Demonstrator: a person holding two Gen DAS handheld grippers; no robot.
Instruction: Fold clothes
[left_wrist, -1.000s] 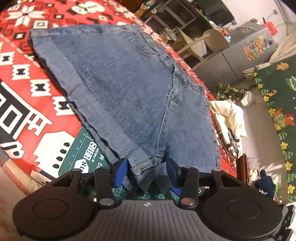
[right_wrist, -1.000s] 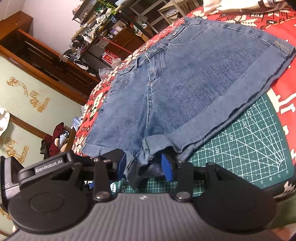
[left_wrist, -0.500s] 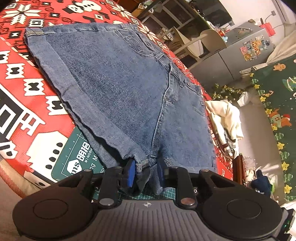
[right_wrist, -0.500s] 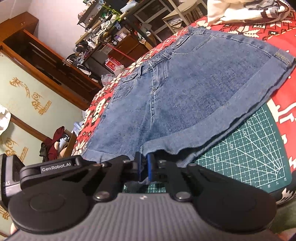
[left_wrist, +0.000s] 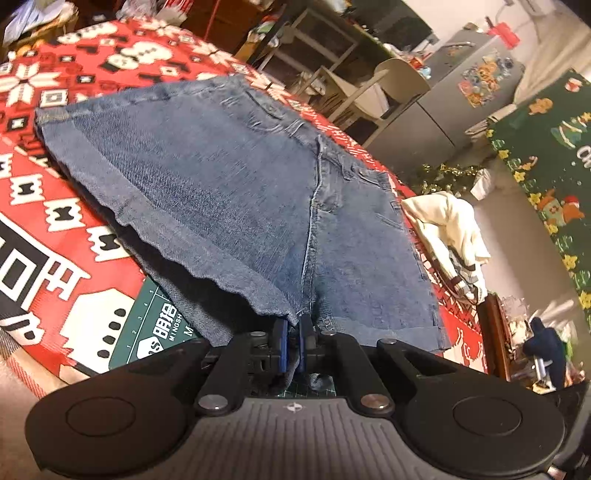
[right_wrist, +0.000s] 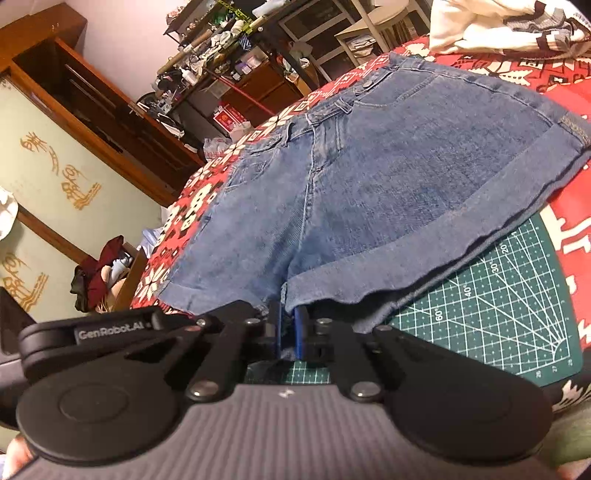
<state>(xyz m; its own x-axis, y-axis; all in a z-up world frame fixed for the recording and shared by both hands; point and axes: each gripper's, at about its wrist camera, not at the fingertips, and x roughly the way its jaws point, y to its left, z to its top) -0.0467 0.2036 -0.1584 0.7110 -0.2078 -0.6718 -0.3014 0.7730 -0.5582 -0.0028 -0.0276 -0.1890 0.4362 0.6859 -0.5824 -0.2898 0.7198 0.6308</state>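
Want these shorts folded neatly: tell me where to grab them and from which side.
Grip the denim shorts at the near cuffed hem beside the crotch seam, coming from the cutting mat side; that edge lifts free. The left gripper and right gripper already pinch there.

denim shorts (left_wrist: 229, 192) are coarse twill cloth with frayed cuffs, the red patterned blanket (left_wrist: 55, 229) looks soft and woven, cutting mat (right_wrist: 509, 295) is matt green rubbery plastic, gripper bodies matt black plastic with shiny metal rivets
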